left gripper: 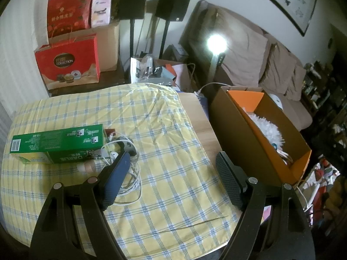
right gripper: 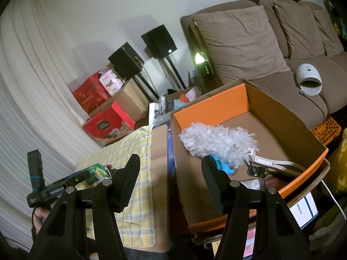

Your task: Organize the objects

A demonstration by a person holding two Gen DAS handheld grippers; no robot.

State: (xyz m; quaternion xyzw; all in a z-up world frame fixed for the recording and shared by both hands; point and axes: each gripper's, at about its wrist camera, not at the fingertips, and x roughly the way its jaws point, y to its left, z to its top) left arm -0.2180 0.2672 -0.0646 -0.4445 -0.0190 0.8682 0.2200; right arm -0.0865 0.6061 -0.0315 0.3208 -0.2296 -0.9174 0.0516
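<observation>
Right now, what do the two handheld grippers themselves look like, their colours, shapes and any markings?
Both are matte black. The left gripper and right gripper each have two angular linkage arms with silver round pivot pins and flat rectangular pads with a fine dotted grip texture. In the right wrist view, the left gripper's black body carries white lettering, too small to read fully, and a blue band around an upright black block.

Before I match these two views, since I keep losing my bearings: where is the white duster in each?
Left wrist view: white duster right of centre, inside the orange-lined cardboard box, partly hidden by its wall.
Right wrist view: white duster centre, lying in full view on the box floor.
Shared landmark: the yellow checked cloth left of the box.
</observation>
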